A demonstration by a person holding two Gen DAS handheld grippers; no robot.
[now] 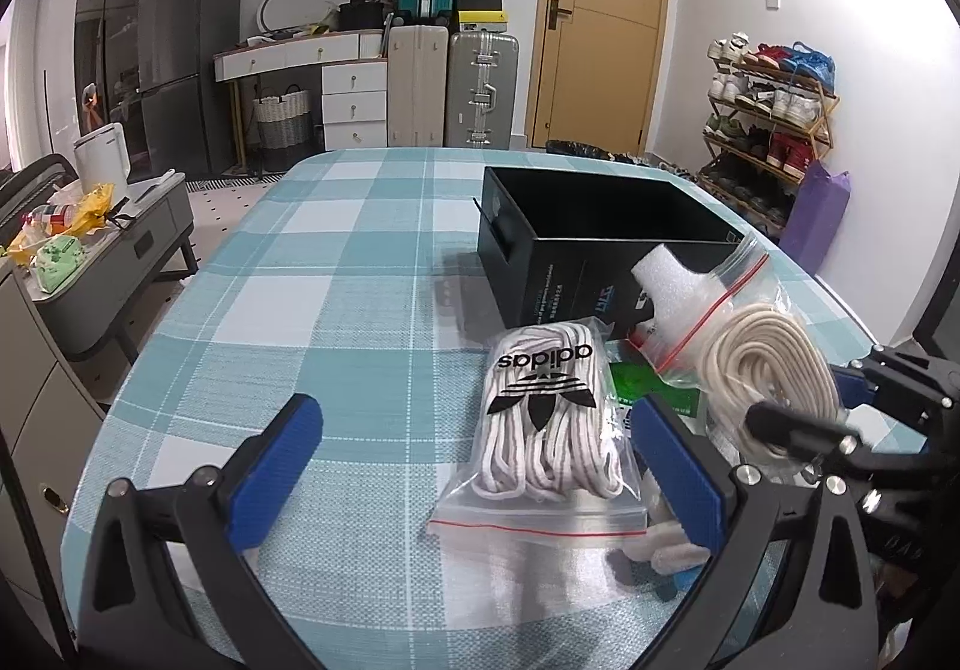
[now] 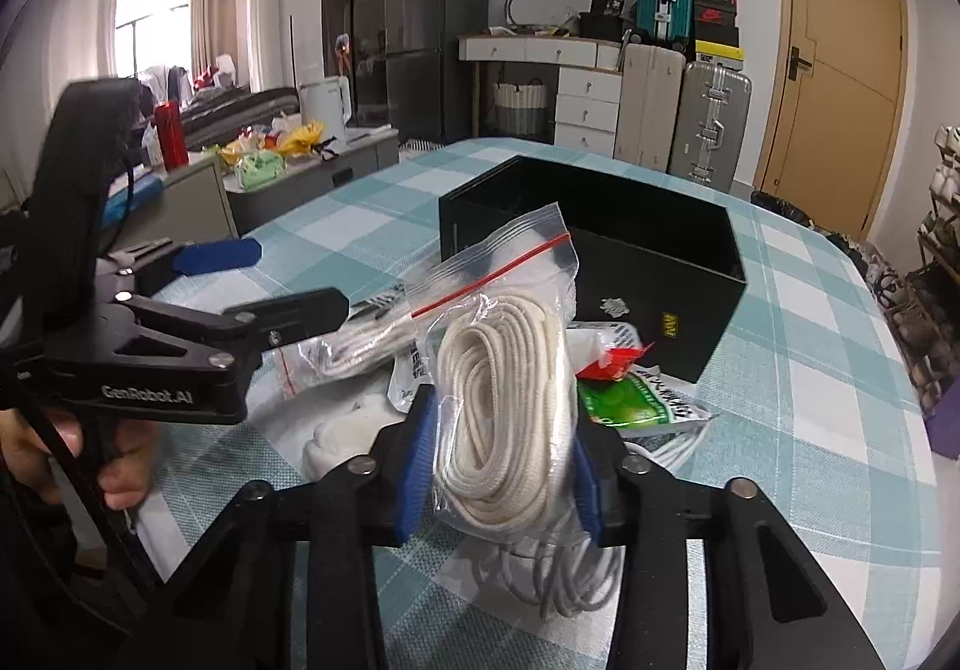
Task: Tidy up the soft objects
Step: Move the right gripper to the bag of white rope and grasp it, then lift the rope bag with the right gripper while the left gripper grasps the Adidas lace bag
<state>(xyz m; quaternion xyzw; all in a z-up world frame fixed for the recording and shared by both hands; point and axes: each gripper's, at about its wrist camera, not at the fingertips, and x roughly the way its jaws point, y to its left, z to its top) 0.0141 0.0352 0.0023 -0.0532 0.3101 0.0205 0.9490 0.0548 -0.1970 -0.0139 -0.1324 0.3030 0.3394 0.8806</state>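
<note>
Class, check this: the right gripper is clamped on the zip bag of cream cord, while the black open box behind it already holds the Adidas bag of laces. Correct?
Not quite. The left wrist view shows the Adidas bag of laces lying on the checked tablecloth, not in the black open box. The right gripper does clamp the cream cord bag.

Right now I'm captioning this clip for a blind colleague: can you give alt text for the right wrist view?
The right gripper is shut on a clear zip bag of cream cord, above a teal checked table. An open black box stands behind, the open left gripper at left.
</note>
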